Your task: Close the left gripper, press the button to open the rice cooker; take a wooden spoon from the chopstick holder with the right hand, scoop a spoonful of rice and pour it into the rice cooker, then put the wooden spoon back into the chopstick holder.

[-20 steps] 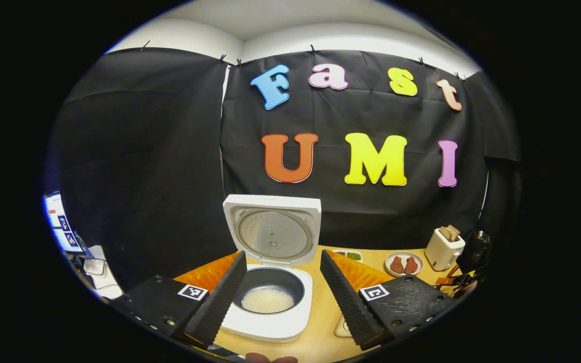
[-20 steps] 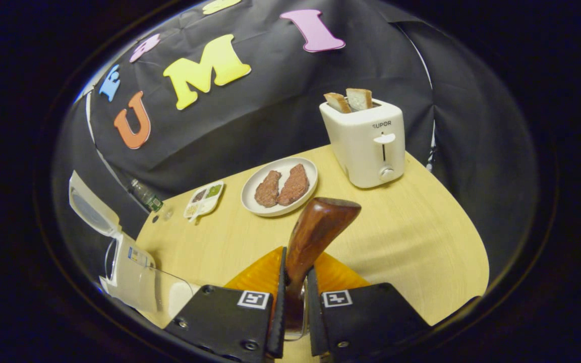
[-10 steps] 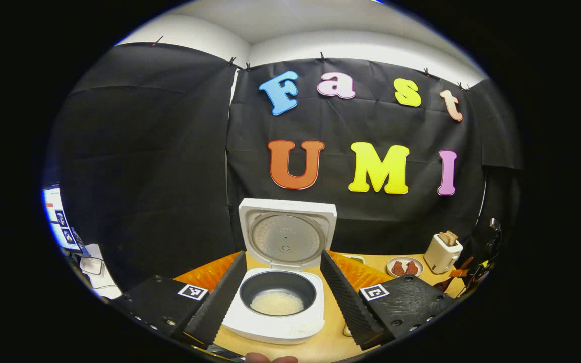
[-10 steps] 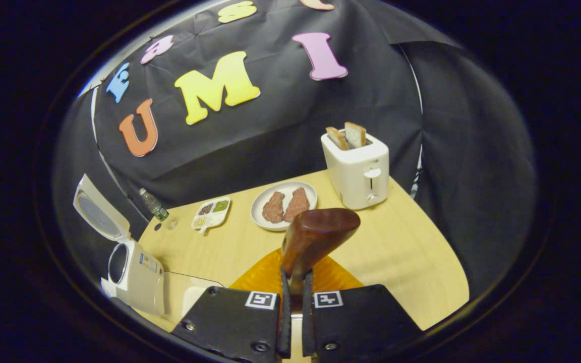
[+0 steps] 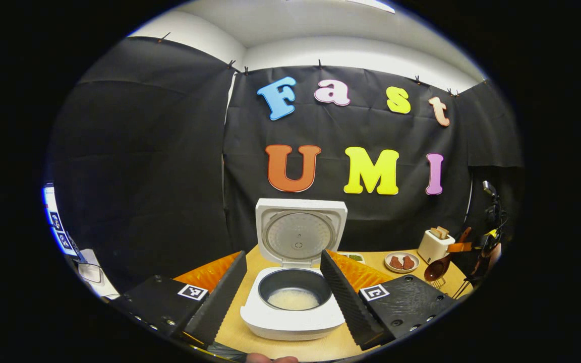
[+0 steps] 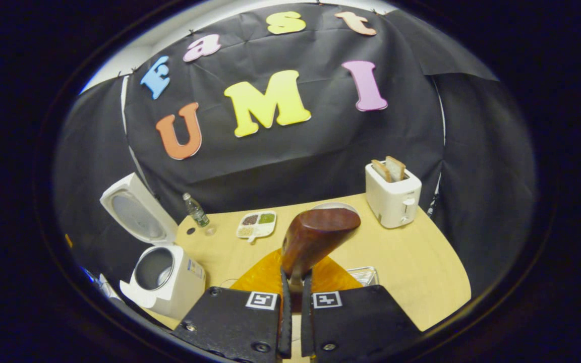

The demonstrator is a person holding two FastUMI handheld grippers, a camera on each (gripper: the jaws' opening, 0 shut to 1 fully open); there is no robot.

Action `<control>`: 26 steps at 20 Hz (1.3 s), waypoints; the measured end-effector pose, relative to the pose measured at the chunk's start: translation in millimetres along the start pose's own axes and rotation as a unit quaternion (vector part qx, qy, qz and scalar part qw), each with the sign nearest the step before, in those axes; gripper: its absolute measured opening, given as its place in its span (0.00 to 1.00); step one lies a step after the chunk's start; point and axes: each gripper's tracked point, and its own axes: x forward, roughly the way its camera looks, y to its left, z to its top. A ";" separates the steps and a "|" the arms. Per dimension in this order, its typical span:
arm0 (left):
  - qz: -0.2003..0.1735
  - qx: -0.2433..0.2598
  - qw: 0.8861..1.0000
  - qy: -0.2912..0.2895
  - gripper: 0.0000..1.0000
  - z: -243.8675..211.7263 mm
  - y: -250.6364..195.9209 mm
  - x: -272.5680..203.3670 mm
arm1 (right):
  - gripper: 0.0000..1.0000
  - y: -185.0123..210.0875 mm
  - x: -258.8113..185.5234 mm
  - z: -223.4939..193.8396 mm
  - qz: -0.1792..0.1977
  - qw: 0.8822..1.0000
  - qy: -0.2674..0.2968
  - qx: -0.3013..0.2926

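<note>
White toaster (image 6: 393, 196) beyond wooden spoon (image 6: 315, 239)

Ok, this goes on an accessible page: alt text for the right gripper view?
The right gripper is shut on a wooden spoon above a wooden table. Beyond it stand an open rice cooker, a toaster and a seasoning tray.

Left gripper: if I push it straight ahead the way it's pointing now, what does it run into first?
Most likely the rice cooker. The left gripper is open, and the cooker's open pot sits between its fingers, raised lid just behind. How near is unclear in this fisheye view.
</note>
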 end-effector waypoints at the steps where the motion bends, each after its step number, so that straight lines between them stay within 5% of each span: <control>1: 0.003 0.003 1.000 -0.001 0.94 0.2 6.0 -3.8 | 0.12 9.5 4.2 -8.8 0.001 1.000 0.005 -0.006; 7: 0.036 -0.031 0.999 0.008 0.94 -1.3 32.1 -22.9 | 0.12 8.1 46.7 -78.5 -0.054 0.995 0.051 -0.063; 15: 0.068 -0.037 0.996 0.046 0.94 -12.0 48.5 -30.8 | 0.12 11.6 67.8 -109.7 -0.110 0.980 0.039 -0.159; 19: 0.081 -0.034 0.995 0.057 0.94 -15.2 54.8 -33.6 | 0.12 36.9 79.2 -121.9 -0.068 0.986 0.039 -0.148; 26: 0.091 -0.030 0.994 0.060 0.94 -11.1 51.2 -39.1 | 0.12 85.1 81.7 -140.5 0.031 0.996 0.083 0.010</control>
